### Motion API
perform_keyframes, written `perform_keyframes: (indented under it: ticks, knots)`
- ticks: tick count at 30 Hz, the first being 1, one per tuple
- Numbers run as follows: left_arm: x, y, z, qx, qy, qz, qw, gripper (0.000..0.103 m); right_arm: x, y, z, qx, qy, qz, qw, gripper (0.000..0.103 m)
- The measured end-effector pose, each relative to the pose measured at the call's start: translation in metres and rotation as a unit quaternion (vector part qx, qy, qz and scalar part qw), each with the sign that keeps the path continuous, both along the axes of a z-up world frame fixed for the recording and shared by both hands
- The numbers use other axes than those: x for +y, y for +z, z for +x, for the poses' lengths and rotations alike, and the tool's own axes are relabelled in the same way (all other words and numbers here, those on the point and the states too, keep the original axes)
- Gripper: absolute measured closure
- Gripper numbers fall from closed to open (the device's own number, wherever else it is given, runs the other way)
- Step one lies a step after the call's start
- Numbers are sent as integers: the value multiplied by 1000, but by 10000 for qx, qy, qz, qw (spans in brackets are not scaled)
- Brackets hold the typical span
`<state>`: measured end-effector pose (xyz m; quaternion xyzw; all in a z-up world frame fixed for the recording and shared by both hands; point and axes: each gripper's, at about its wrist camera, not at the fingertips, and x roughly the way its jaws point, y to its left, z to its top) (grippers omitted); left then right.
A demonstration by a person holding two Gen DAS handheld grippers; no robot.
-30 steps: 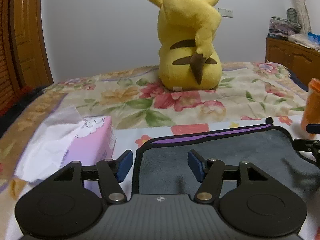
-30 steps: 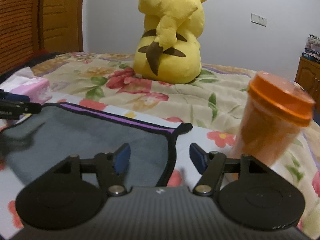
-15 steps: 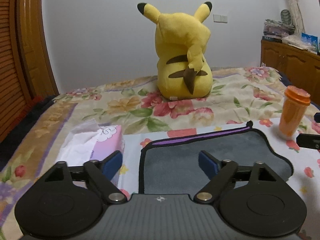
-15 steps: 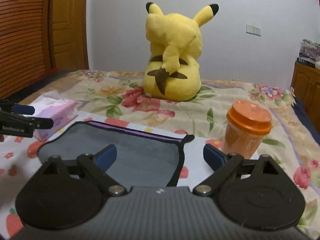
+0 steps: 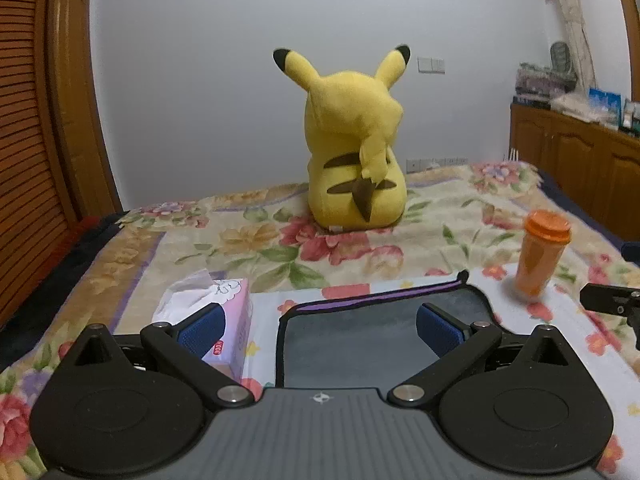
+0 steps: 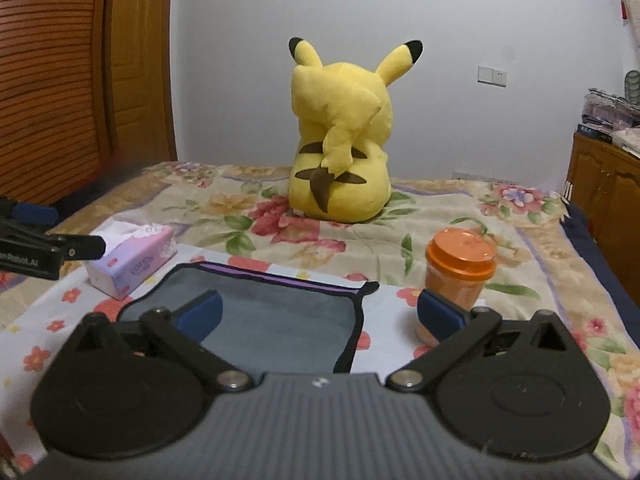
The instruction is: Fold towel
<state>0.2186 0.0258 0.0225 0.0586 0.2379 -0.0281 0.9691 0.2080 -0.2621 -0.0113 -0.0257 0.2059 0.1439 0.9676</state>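
Observation:
A grey towel (image 5: pixel 360 336) with black trim and a purple stripe lies flat on the floral bedspread; it also shows in the right wrist view (image 6: pixel 276 320). My left gripper (image 5: pixel 320 330) is open wide and empty, held above the towel's left near part. My right gripper (image 6: pixel 320 314) is open wide and empty, above the towel's right near corner. Each gripper's tip shows at the edge of the other's view. The towel's near edge is hidden behind the gripper bodies.
A pink tissue box (image 5: pixel 224 312) sits left of the towel, also seen in the right wrist view (image 6: pixel 132 260). An orange lidded cup (image 5: pixel 542 256) stands right of the towel, also seen in the right wrist view (image 6: pixel 460 272). A yellow plush (image 5: pixel 352 152) sits farther back. A wooden cabinet (image 5: pixel 580 168) is at right.
Both grippers have pulled back and risen away from the towel, and their jaws have opened wider. The towel has stayed flat on the bed.

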Motion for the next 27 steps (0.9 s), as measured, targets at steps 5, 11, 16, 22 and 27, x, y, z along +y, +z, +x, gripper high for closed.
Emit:
perform_keyframes:
  ticks: [5,11,16,22,27]
  knots:
    - [-5,13,-20,-48,18,91,9999,0,-4,9,-17,-34,-67,85,9999,0]
    - [-8,25,-41,-12,12,174,9998,0,-8,18,-38,-82,-151,200,9997,0]
    - [-10,31,-61,-22,-58,161,9999,0,-11,26,-53,-145,-182,211,9995,0]
    - [-12,36,-80,-13,-139,145,9998,0,-14,33,-70,-204,-216,194,9994,0]
    - [-13,38,-89,-3,-157,145,9998,0,-17,37,-81,-220,-229,229,9992,0]
